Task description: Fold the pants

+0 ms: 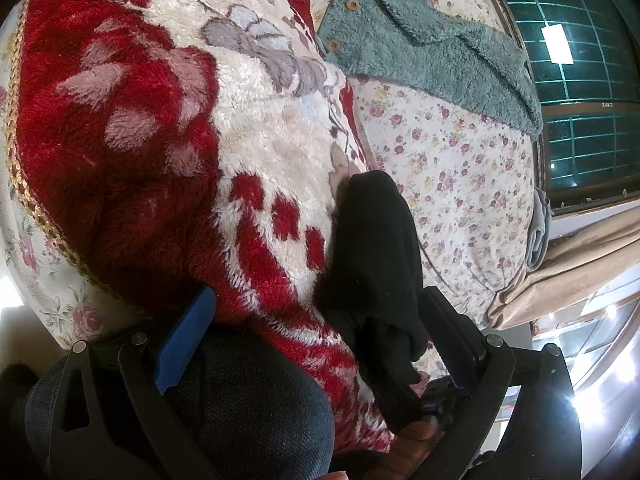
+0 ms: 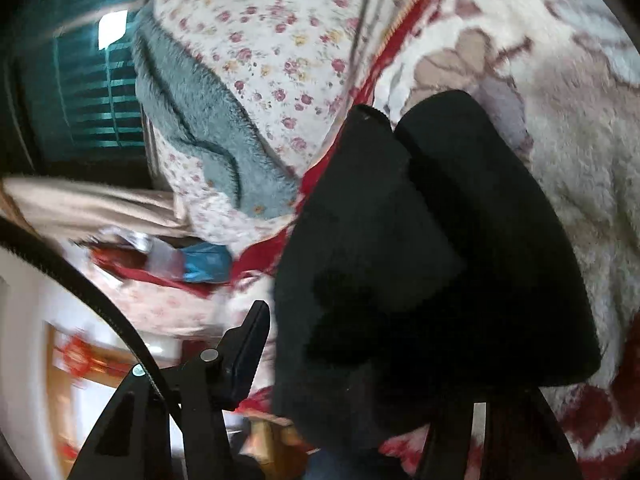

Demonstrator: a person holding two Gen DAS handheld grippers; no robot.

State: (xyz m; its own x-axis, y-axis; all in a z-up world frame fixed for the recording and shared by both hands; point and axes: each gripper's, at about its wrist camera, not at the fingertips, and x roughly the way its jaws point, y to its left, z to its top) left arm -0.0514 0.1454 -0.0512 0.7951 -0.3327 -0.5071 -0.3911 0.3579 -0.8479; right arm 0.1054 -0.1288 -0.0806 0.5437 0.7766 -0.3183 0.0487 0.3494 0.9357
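The black pants [image 1: 374, 248] lie bunched on the red and white fleece blanket [image 1: 160, 120], hanging toward me over the bed edge. My left gripper [image 1: 312, 332] is open, its blue finger [image 1: 184, 340] left of the pants and its black finger [image 1: 452, 328] right of them, with cloth between but not clamped. In the right wrist view the pants [image 2: 432, 260] fill the middle. My right gripper [image 2: 360, 344] has its left finger [image 2: 248, 352] beside the cloth. Its right finger is hidden behind the pants, so its grip is unclear.
A teal fleece garment with wooden buttons [image 1: 424, 48] lies on the floral sheet [image 1: 460, 168] near the window [image 1: 580, 60]. A beige curtain [image 1: 560, 272] hangs at the bed's corner. A person's denim-clad leg [image 1: 240, 408] is close below the left gripper.
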